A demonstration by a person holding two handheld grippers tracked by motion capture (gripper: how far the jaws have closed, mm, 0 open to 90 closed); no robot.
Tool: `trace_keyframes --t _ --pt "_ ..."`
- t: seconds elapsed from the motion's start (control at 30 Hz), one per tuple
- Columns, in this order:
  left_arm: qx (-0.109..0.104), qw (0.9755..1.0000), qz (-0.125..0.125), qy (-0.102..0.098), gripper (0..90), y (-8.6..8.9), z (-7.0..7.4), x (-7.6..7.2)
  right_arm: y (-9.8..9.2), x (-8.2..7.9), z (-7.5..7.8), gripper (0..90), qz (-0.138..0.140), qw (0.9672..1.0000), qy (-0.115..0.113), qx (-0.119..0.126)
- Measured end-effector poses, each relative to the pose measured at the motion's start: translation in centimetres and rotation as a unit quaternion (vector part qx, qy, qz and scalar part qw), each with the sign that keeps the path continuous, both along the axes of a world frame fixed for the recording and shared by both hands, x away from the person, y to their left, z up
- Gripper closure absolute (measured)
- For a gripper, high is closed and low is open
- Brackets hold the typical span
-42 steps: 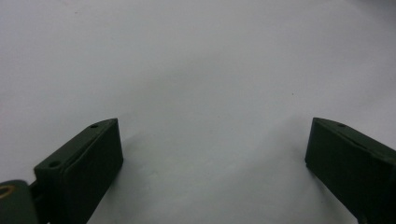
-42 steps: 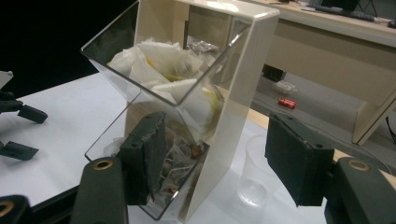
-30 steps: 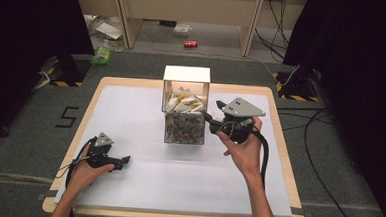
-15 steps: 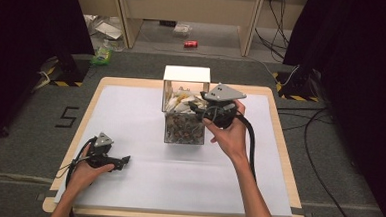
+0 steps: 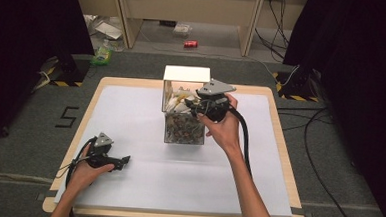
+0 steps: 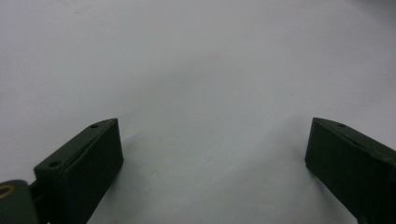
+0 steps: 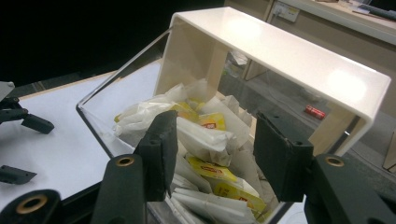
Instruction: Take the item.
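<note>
The right gripper (image 7: pixel 212 156) hangs half-open and empty over the clear box (image 5: pixel 184 130) – the tea bags (image 7: pixel 205 140) lie just beyond its jaws. A jaw could catch the box's wall and tip it. The left gripper (image 6: pixel 210 163) rests wide open, holding nothing, on the white table (image 5: pixel 142 171).

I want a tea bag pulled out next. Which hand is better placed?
Right. Its tongs are open just over the tea bags in the clear box; the left tongs rest far away on the table.
</note>
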State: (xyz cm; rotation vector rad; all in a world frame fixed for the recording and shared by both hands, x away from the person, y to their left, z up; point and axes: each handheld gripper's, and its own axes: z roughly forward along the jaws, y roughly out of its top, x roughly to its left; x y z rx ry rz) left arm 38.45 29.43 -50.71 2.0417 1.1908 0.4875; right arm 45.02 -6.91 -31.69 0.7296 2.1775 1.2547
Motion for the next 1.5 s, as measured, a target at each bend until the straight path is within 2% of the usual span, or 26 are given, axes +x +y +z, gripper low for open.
trace_keyframes --t 0.13,0.23,0.27,0.33,0.37,0.4,0.47,0.5,0.6,0.77,0.9,1.03,1.5 --pt "-0.001 1.0000 0.000 0.000 3.3 0.0 0.0 0.0 0.2 0.3 -0.3 57.5 0.007 1.0000 0.003 -0.006" --pt "-0.001 1.0000 0.000 0.000 3.3 0.0 0.0 0.0 0.4 0.4 -0.5 64.4 0.017 0.9998 0.003 -0.012" --pt "-0.001 1.0000 0.000 0.000 3.3 0.0 0.0 0.0 0.6 0.4 -0.5 69.2 0.023 0.9996 0.006 -0.017" --pt "0.000 1.0000 0.000 0.000 3.3 0.0 0.0 0.0 0.8 0.2 -0.5 75.6 0.026 0.9994 0.001 -0.025" --pt "0.000 1.0000 0.000 0.000 3.3 0.0 0.0 0.0 0.8 0.2 -0.5 75.6 0.026 0.9994 0.001 -0.025" --pt "-0.001 1.0000 0.000 0.000 3.3 0.0 0.0 0.0 1.0 0.1 -0.4 81.1 0.029 0.9990 -0.005 -0.033" --pt "0.000 1.0000 0.000 0.000 3.3 0.0 0.0 0.0 1.1 0.0 -0.3 83.2 0.029 0.9990 -0.007 -0.034" --pt "0.000 1.0000 0.000 0.000 3.3 0.0 0.0 0.0 1.3 -0.1 -0.3 87.4 0.034 0.9984 -0.013 -0.043" --pt "-0.001 1.0000 0.000 0.000 3.3 0.0 0.0 0.0 1.4 -0.1 -0.2 90.0 0.035 0.9979 -0.016 -0.053" --pt "-0.001 1.0000 0.000 0.000 3.3 0.0 0.0 0.0 1.4 -0.3 0.2 90.0 0.032 0.9977 -0.023 -0.055" --pt "-0.001 1.0000 0.000 0.000 3.3 0.0 0.0 0.0 1.1 -0.4 0.5 90.0 0.030 0.9982 -0.025 -0.046" --pt "0.000 1.0000 0.000 0.000 3.3 0.0 0.0 0.0 0.5 -0.8 1.4 90.0 0.028 0.9985 -0.037 -0.030" --pt "0.000 1.0000 0.000 0.000 3.3 0.0 0.0 0.0 -0.5 -1.8 4.2 90.0 0.017 0.9972 -0.072 -0.006"
